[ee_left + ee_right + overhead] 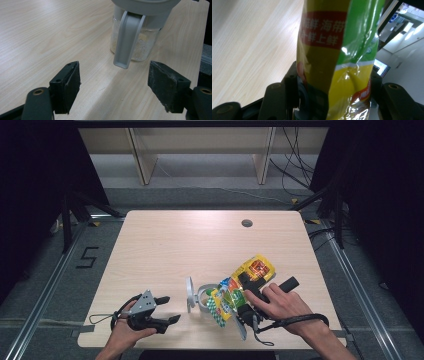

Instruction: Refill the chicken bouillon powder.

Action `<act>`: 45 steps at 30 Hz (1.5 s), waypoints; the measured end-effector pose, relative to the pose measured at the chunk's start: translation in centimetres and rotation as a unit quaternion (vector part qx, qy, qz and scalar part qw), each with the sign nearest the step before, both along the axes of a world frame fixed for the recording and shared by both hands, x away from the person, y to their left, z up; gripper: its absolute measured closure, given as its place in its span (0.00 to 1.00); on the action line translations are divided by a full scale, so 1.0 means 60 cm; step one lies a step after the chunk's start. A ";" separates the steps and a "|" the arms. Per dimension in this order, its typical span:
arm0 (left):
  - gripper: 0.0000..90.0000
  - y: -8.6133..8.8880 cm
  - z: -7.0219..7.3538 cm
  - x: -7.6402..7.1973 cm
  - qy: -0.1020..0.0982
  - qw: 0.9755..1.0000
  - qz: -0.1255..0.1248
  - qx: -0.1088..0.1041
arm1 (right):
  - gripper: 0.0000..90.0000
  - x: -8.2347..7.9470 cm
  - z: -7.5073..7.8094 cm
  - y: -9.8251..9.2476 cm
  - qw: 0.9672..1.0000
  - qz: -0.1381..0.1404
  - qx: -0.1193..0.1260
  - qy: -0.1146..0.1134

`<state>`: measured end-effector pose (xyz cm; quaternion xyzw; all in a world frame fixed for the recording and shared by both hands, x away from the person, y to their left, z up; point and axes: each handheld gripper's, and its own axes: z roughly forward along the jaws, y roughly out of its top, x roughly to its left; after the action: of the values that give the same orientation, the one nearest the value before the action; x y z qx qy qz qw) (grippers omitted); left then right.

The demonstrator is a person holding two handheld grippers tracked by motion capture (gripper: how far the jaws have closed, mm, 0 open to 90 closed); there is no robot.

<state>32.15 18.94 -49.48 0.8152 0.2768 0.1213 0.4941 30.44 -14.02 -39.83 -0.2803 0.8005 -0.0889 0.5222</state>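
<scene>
Right tool (240,301): we clamp the yellow-green snack bag (240,287) near the surface's (170,245) front edge.
Left tool (167,312): jaws wide apart, holding nothing, by the front-left corner.
Jar (202,298): lid open, beside the bag.

Jar (136,37) top beyond frame edge

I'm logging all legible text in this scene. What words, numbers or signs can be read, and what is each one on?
"5": black mark on the floor left of the table.
"鲜 海带": top line of the red band on the yellow-green packet held in the right claw.
"鲜上鲜": line below it; its first characters are hidden.
"用": red patch low on the packet; the rest is cut off.
Print on the packet in the high view: too small.
</scene>
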 end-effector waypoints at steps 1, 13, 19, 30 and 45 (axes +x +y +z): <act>0.28 0.000 0.000 -0.001 0.003 1.000 0.003 -0.003 | 0.52 -0.001 0.000 0.001 1.000 -0.004 -0.001 0.000; 0.28 0.000 -0.001 -0.001 0.004 1.000 0.002 -0.003 | 0.52 0.000 -0.007 -0.002 1.000 -0.014 0.021 0.010; 0.28 0.001 -0.001 0.001 0.001 1.000 0.000 0.003 | 0.52 0.001 -0.005 -0.001 1.000 -0.002 0.012 0.007; 0.28 0.001 -0.001 0.001 0.001 1.000 0.000 0.002 | 0.52 0.001 -0.007 -0.003 1.000 0.001 0.012 0.001; 0.28 0.002 -0.001 0.002 0.000 1.000 -0.001 0.009 | 0.53 0.002 -0.009 -0.001 0.999 0.035 -0.001 -0.010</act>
<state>32.28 19.05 -49.54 0.8195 0.2754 0.1232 0.4872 30.57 -14.10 -40.37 -0.3076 0.7847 -0.0742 0.5331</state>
